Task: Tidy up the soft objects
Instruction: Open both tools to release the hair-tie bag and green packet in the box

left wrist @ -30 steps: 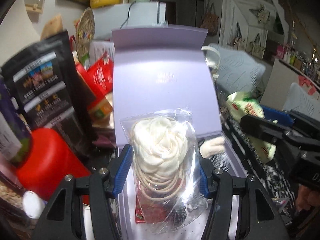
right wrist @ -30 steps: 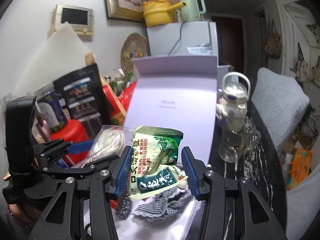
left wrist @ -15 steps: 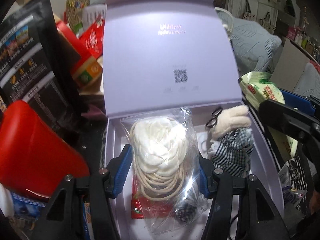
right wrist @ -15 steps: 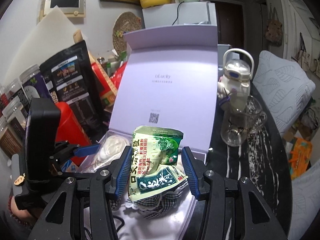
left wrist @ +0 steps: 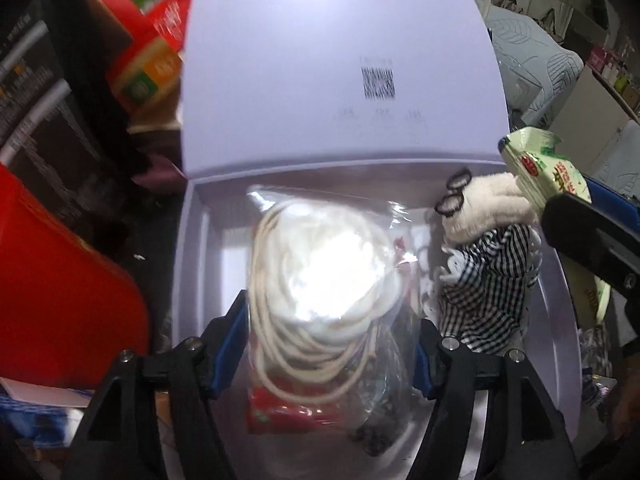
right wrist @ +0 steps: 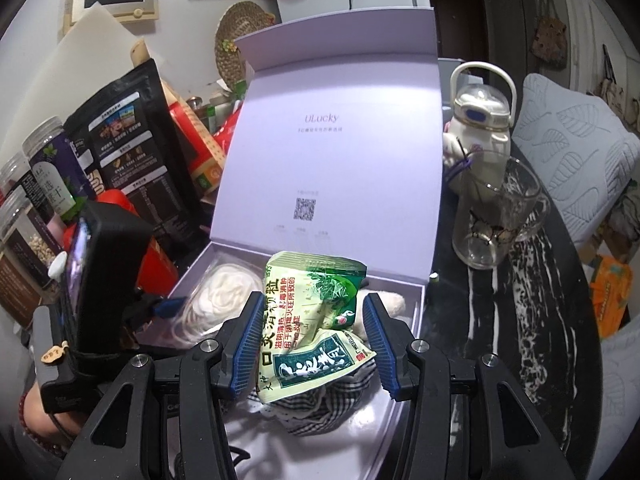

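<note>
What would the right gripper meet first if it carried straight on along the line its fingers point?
Probably the checked cloth lying in the lavender box, just under the green packet that the right gripper holds. Depth is unclear, so the cream plush piece beyond could come first.

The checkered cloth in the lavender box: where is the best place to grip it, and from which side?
Probably from above. The checkered cloth lies crumpled in the lavender box, against its right wall, beside the clear bag of cord. Pinch its raised middle fold; a cream plush piece sits at its far end, and the wall blocks the side.
</note>
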